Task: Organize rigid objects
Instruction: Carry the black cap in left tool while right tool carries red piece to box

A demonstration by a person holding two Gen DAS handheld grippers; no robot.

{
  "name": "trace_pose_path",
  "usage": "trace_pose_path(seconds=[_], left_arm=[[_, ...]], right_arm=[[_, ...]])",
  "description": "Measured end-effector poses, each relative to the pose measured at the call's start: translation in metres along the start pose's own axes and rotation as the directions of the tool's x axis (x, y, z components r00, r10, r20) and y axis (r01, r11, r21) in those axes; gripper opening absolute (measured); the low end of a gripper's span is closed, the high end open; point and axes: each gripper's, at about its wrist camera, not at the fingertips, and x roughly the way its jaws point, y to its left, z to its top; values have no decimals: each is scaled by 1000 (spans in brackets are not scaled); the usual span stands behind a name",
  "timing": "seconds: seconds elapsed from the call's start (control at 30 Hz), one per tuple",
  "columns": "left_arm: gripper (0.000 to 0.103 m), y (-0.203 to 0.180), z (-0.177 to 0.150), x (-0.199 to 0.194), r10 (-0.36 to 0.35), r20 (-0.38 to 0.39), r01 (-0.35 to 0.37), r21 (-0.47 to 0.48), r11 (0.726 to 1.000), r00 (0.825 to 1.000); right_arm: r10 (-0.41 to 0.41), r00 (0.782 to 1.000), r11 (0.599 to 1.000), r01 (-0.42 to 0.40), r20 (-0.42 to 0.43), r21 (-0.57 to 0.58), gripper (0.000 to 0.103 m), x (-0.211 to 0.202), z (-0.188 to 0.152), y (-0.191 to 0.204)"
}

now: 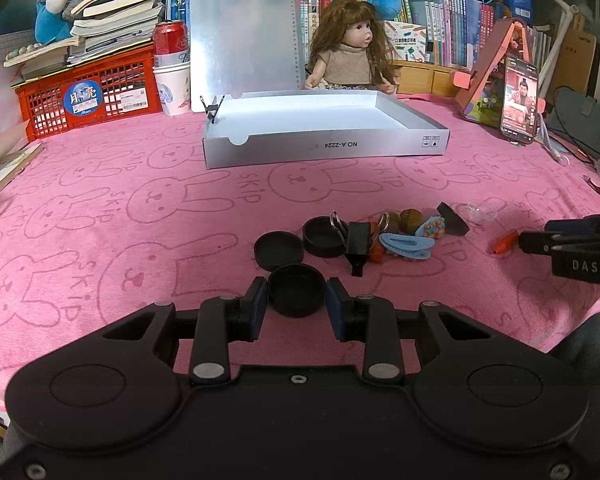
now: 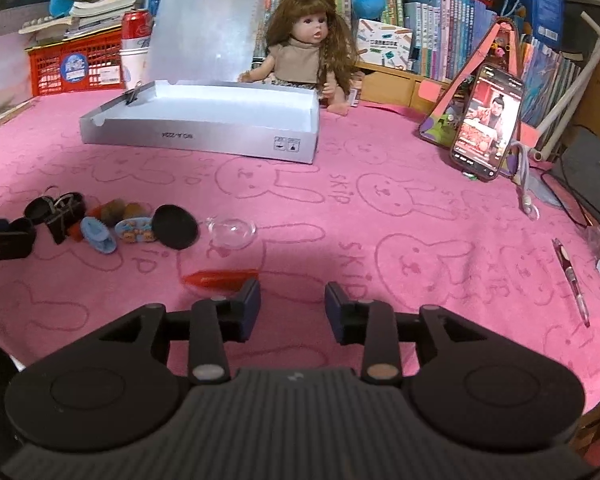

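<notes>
A lived-in home room, likely a study or child's room, with a table used as a work surface. A pink bunny-print towel (image 1: 100,216) reading "SKIP" covers it. At twelve o'clock a long-haired doll (image 1: 350,52) sits before rows of shelved books (image 1: 456,28). At ten o'clock a red plastic crate (image 1: 96,88) carries a loose stack of books and papers (image 1: 112,16), with a red drink can (image 1: 171,42) on a paper cup (image 1: 174,90) beside it. Blue plush toys (image 1: 52,12) perch at eleven o'clock. At two o'clock a smartphone (image 1: 519,100) playing video leans on a pink stand.
</notes>
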Motion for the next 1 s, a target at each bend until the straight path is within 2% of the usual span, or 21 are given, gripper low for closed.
trace_pose_path(seconds=[0.17,0.27,0.3,0.4,0.6,0.8,1.0], left_arm=[[31,0,0,0,1,2,-1,1,1000,1000],[32,0,0,0,7,11,-7,8,1000,1000],[33,0,-1,1,14,20,-14,14,1000,1000],[43,-1,-3,3,48,33,-50,35,998,998],[46,-4,-6,3,63,55,-66,51,997,996],[46,-3,-8,2,62,61,-64,30,998,996],[46,-2,-10,-1,51,75,-53,27,998,996]], right_arm=[[32,999,999,-33,10,14,54,-6,-3,-3],[93,993,995,-96,69,40,57,-14,-7,-8],[112,990,992,-117,91,48,61,-16,-8,-9],[143,980,988,-150,136,44,65,-20,-9,-9],[191,969,980,-196,154,20,68,-17,-15,1],[173,972,983,-181,158,38,68,-10,-19,12],[148,972,989,-144,183,-35,71,-4,-20,14]])
